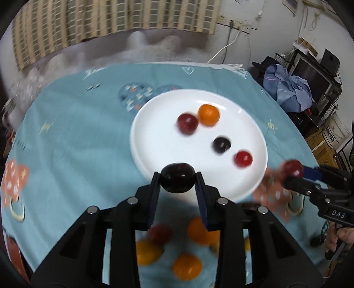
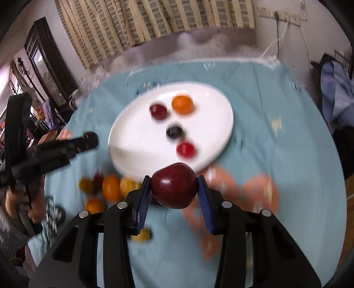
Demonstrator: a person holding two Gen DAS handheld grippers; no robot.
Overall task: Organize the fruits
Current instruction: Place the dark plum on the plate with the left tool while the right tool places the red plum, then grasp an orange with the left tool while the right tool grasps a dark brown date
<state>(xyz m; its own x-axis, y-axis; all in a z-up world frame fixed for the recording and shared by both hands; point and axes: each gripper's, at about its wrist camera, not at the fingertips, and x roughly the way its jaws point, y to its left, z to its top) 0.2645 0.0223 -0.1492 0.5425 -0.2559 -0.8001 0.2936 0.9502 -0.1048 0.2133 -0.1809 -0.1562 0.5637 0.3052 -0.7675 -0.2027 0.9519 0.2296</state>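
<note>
Dark plum (image 1: pixel 177 177): pinched between the two blue pads of the left claw (image 1: pixel 177 180), held above the near rim of the plate.
Red plum (image 2: pixel 174 185): clamped between the pads of the right claw (image 2: pixel 174 188), held just short of the plate's near edge; also seen in the left wrist view at the plate's right side (image 1: pixel 292 168).
Left claw: narrowed onto the dark plum, both pads touching its sides.
Right claw: narrowed onto the red plum, both pads pressed against it.
White plate (image 1: pixel 159 115): sits on the surface and carries four fruits.
On the plate: an orange fruit (image 1: pixel 208 114) touching a red plum (image 1: pixel 187 124) toward the far side; a near-black plum (image 1: pixel 221 144) in the middle; a bright red fruit (image 1: pixel 243 158) just beside it, nearer the rim.
Loose fruits (image 1: pixel 187 267): several orange and yellow ones plus a dark red one lie blurred on the surface near the plate, below the left claw.
Surface: covered with a light blue patterned cloth (image 1: pixel 73 137).
Background: a striped curtain (image 1: pixel 115 20) hangs behind the surface.
</note>
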